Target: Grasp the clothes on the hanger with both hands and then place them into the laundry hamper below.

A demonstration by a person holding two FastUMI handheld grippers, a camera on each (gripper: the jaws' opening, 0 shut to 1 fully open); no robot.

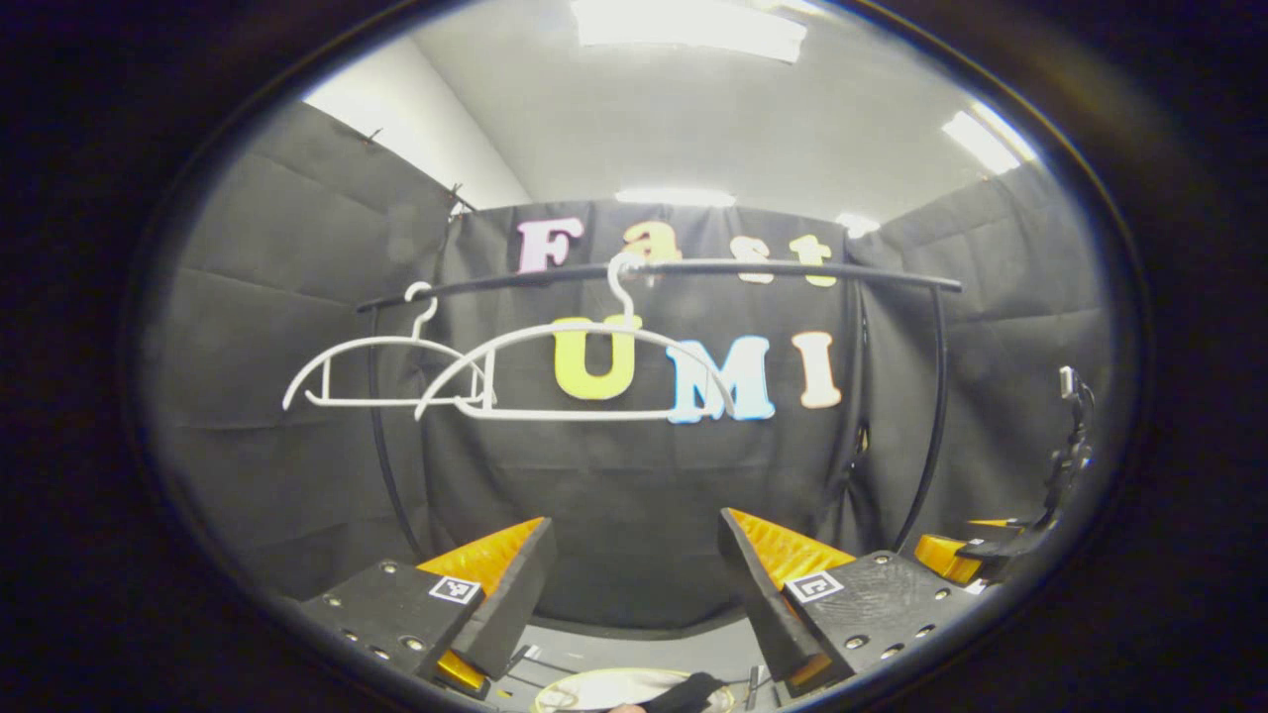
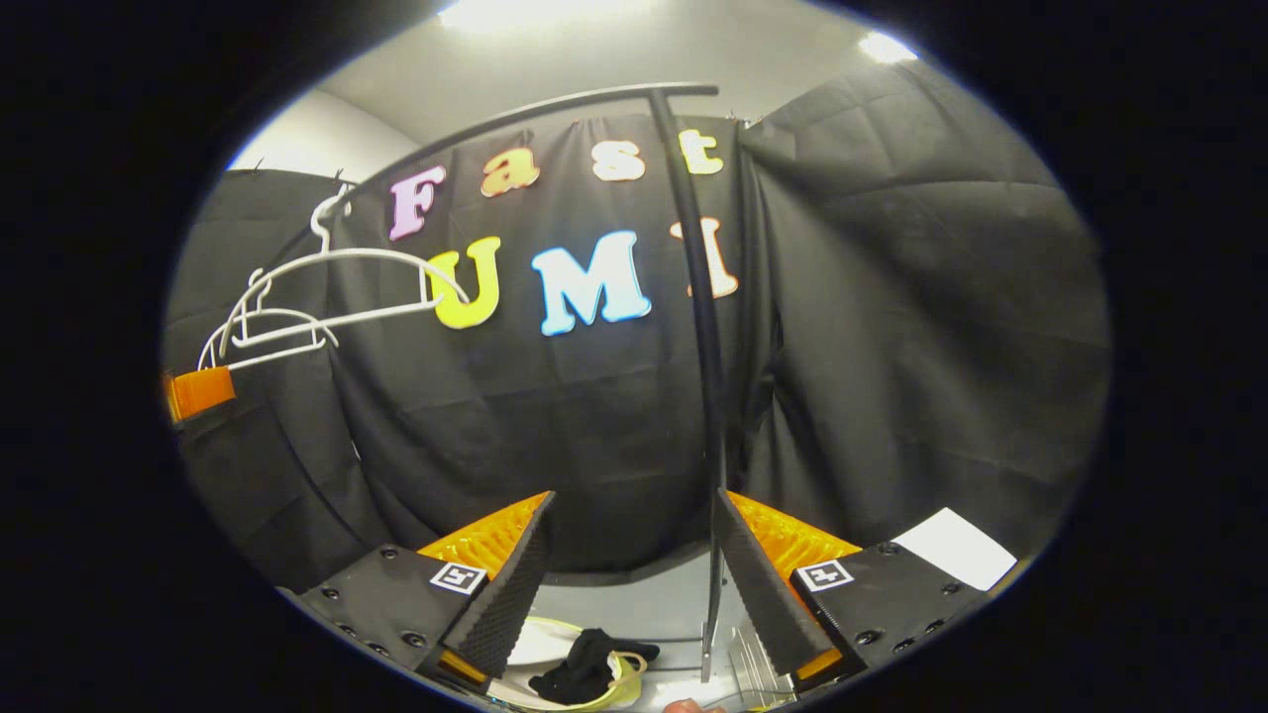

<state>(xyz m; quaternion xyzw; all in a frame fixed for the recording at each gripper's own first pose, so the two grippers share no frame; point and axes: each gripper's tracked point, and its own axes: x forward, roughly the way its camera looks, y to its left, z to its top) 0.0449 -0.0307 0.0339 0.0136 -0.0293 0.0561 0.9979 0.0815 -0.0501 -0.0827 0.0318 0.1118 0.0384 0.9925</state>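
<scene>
1. The clothes, a dark crumpled garment, lie low in the right gripper view, draped over the yellowish rim of the laundry hamper; in the left gripper view a dark piece of them shows at the bottom edge, on the same pale rim.
2. Neither claw touches them; the left gripper stands with its fingers apart and nothing between them; the right gripper is likewise spread wide and holds nothing.
3. Above, two white hangers hang bare on the black rail; the nearer hanger overlaps the farther hanger in the left gripper view.
4. The rail's upright post runs down just beside the right gripper's fingers.
5. At the right edge of the left gripper view, the other gripper shows low and well apart.
</scene>
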